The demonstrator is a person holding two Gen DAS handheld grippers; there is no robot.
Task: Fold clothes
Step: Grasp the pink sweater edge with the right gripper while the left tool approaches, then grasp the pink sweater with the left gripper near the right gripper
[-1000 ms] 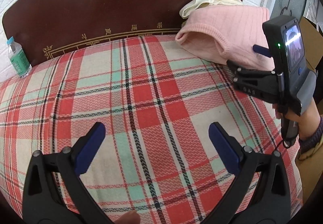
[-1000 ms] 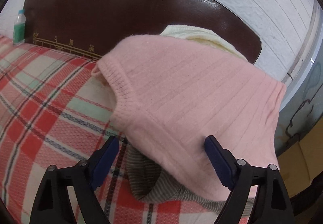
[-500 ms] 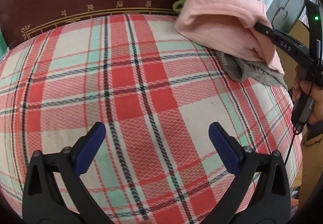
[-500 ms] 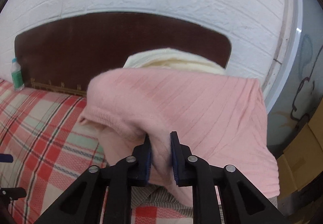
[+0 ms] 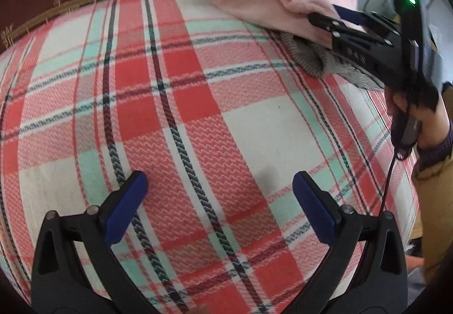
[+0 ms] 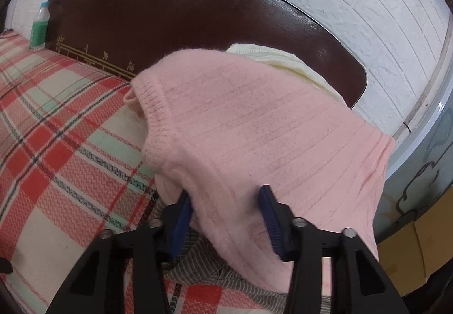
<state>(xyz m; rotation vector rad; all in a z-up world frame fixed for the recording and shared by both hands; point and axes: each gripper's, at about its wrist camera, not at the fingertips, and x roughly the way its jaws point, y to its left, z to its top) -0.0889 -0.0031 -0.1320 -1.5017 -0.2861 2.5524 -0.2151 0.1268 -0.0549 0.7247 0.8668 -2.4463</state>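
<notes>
0 garments folded: the pink sweater [image 6: 254, 127] sits heaped on others at the bed's [image 5: 198, 115] head corner. My right claw [image 6: 226, 215], jaws just reopening, straddles its edge, perhaps loosely pinching; my left claw [image 5: 218, 200] gapes empty.

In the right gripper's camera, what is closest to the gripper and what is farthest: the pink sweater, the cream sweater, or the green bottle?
1. Pink sweater: between the right gripper fingers.
2. Cream sweater: behind the pink one, by the headboard.
3. Green bottle: far left corner, against the headboard.
</notes>
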